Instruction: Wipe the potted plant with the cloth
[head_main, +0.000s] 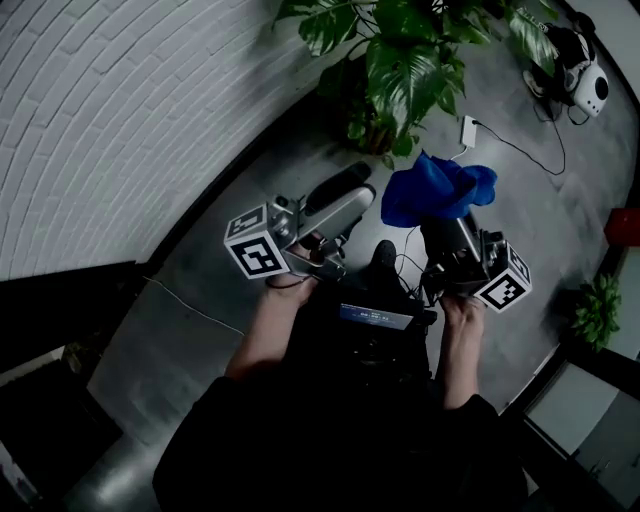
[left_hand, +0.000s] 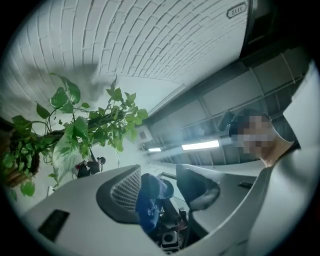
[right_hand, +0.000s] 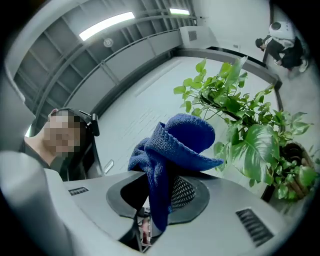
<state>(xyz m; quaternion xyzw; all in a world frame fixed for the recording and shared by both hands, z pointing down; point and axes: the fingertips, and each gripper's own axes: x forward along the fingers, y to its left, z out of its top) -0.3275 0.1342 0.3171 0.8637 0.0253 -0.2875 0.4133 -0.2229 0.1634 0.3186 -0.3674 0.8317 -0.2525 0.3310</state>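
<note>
Head view: the plant (head_main: 405, 60) stands on the grey floor (head_main: 230, 270) by a white brick wall (head_main: 120, 100). Just below it, the right claw (head_main: 445, 222) holds a blue cloth (head_main: 435, 190) bunched at its tip. The left claw (head_main: 350, 198) lies just left of the cloth, also pointing towards the plant.

Left gripper view: the left claw (left_hand: 160, 185) stands apart. The cloth (left_hand: 150, 200) shows in the gap, and neither pad presses on it. The plant (left_hand: 75, 130) hangs at the far left.

Right gripper view: the right claw (right_hand: 157, 200) is clamped on the cloth (right_hand: 175, 145), which rises and folds over above it. The plant (right_hand: 250, 135) is close on the right, apart from the cloth.
</note>
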